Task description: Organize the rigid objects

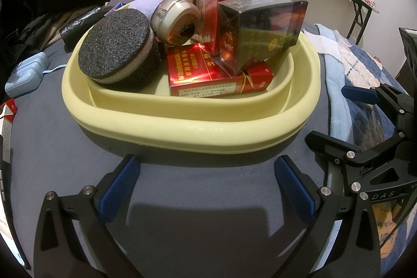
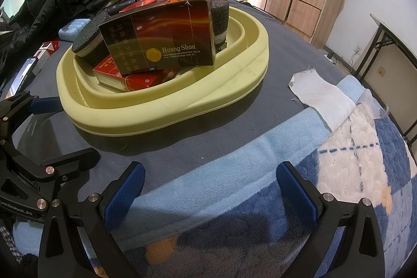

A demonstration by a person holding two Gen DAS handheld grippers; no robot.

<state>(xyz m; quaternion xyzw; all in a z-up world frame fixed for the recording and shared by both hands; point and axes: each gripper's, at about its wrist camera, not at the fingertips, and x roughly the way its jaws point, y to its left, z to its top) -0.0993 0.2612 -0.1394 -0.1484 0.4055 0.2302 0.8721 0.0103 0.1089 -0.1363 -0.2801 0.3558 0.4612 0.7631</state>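
Yellow basin (image 1: 182,127): boxes (image 1: 258,35), 1 sponge (image 1: 117,51) (round). Left gripper (image 1: 207,184), right gripper (image 2: 211,186): jaws apart, empty.

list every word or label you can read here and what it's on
"Huang Shan": dark brown glossy carton lying on top in the pale yellow plastic basin.
"DAS": black frame of the right gripper.
Chinese print on the red cartons and the small web address: too blurred to read.

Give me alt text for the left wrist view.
A pale yellow basin on a grey surface holds red cartons, a dark carton, a black sponge and a silver gadget. The open left gripper hovers empty before it.
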